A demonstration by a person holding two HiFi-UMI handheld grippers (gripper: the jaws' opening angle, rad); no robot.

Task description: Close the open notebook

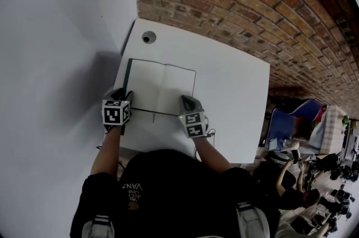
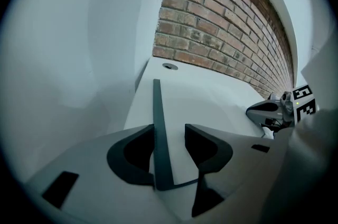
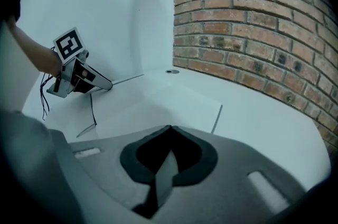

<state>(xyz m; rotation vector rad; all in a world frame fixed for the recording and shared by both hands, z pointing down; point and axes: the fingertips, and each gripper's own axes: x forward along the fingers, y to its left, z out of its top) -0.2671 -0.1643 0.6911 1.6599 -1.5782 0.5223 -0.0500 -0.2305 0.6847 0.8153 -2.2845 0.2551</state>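
An open notebook (image 1: 162, 88) with white pages and a dark cover lies flat on the white table (image 1: 235, 96). My left gripper (image 1: 126, 97) is at its near left corner. In the left gripper view the jaws (image 2: 169, 130) stand open, with the dark cover edge (image 2: 157, 112) running between them and a gap on the right side. My right gripper (image 1: 185, 101) is at the near right corner. In the right gripper view its jaw tips (image 3: 169, 128) meet, with a thin pale sheet edge of the notebook (image 3: 158, 106) pinched between them.
A round hole (image 1: 148, 37) sits near the table's far left corner. A brick wall (image 1: 252, 1) stands behind the table and a white wall to the left. Seated people and bags (image 1: 314, 164) crowd the floor at the right. A thin cable (image 3: 92, 106) hangs by the left gripper (image 3: 79, 77).
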